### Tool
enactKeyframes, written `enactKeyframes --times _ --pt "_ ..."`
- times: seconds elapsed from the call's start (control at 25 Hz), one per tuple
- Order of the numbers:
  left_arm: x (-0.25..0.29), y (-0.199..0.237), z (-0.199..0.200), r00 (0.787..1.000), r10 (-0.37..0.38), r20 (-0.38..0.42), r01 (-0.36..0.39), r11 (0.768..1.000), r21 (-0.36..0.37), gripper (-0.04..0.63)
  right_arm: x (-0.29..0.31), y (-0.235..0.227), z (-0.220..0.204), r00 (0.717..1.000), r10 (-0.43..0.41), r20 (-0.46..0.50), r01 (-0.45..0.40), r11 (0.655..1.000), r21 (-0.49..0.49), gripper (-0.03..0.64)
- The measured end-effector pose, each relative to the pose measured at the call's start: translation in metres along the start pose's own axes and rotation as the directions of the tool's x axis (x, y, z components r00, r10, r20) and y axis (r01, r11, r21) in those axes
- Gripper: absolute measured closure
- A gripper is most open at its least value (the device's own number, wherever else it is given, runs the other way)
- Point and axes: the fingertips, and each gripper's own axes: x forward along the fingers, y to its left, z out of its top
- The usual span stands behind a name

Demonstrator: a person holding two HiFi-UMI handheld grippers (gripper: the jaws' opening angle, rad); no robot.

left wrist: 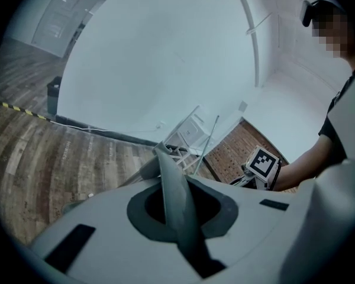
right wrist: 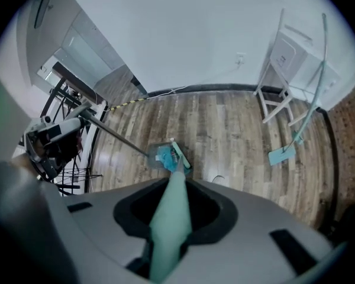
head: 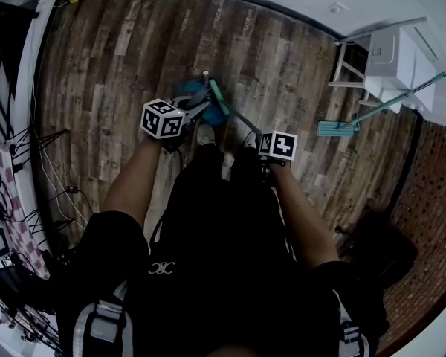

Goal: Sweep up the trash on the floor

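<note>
A grey dustpan (head: 187, 92) lies on the wooden floor in front of the person's feet, with blue trash (head: 210, 114) at its mouth. A green broom head (head: 217, 97) rests against that trash. In the right gripper view the dustpan (right wrist: 154, 152), the blue trash (right wrist: 165, 157) and the broom head (right wrist: 180, 157) sit together. My left gripper (head: 184, 114) is shut on the dustpan's long grey handle (left wrist: 176, 201). My right gripper (head: 262, 144) is shut on the teal broom handle (right wrist: 170, 213). The jaws themselves are hidden behind both gripper bodies.
A white stool-like stand (head: 389, 53) is at the far right by the wall, with a second teal mop (head: 334, 129) leaning on it. Cables (head: 53, 186) and a metal rack (head: 0, 65) line the left side. A brick-patterned area (head: 431, 192) lies at right.
</note>
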Motion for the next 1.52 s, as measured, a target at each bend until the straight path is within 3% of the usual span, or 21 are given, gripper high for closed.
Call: enactKeyframes --times 0.4,0.88,1.2,1.52 --pt "-0.036 -0.039 0.045 0.994 -0.023 0.111 0.023 1.0 0.006 0.576 -0.062 -0.022 -0.003 0.996 0.041 0.078 -0.05 0.992 0.115 0.515" --pt "-0.026 -0.138 0.127 0.956 -0.191 0.22 0.162 0.976 0.143 0.577 -0.181 -0.087 -0.002 0.955 0.027 0.297 -0.117 0.95 0.29 0.515" --pt "0.012 -0.172 0.16 0.931 -0.284 0.231 0.241 0.95 0.198 0.577 -0.219 -0.126 0.008 0.928 -0.057 0.369 -0.072 0.942 0.327 0.515" --pt "0.047 -0.186 0.161 0.931 -0.318 0.178 0.279 0.936 0.215 0.577 -0.224 -0.142 0.003 0.924 -0.065 0.377 -0.078 0.933 0.352 0.515"
